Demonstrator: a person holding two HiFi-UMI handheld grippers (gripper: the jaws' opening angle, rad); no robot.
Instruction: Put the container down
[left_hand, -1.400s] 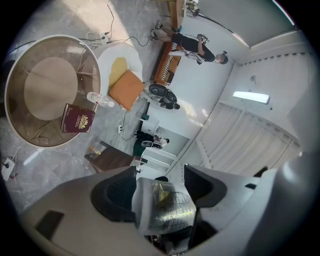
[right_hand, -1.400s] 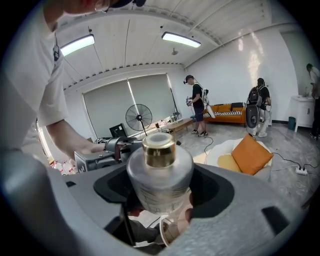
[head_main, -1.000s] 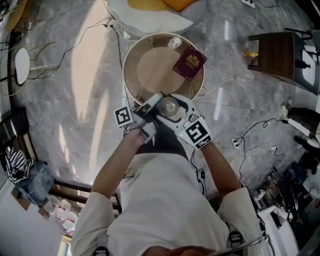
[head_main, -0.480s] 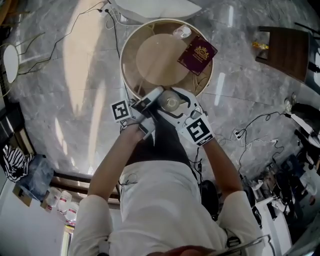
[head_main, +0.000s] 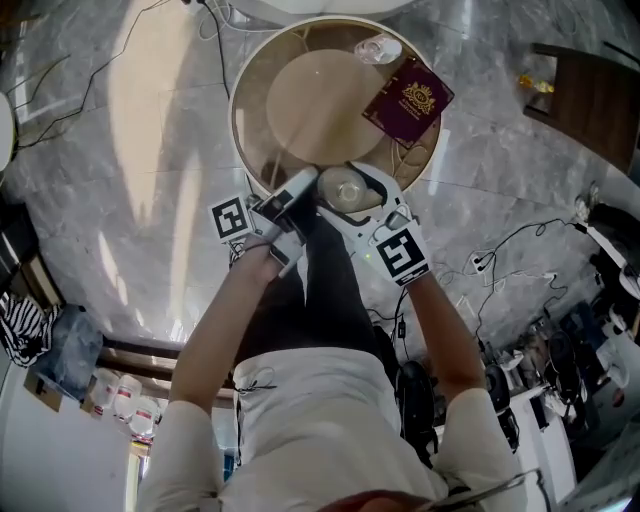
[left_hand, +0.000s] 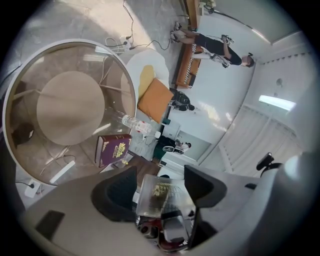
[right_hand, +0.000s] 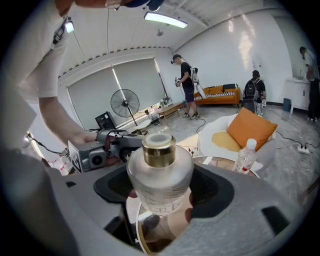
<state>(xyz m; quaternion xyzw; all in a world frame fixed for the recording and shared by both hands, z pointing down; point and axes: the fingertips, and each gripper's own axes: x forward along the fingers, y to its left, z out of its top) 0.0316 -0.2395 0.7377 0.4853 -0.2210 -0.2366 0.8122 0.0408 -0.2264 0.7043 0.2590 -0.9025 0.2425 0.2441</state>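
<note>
Container (right_hand: 159, 170) clamped by left gripper (left_hand: 161, 192) and right gripper (right_hand: 160, 187).

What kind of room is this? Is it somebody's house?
Probably not a home: more like a big recording studio or lab dressed as a lounge. There is an orange sofa and a standing fan, but cables trail over the marble floor.

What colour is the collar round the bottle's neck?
Gold. The collar shows best in the right gripper view.
</note>
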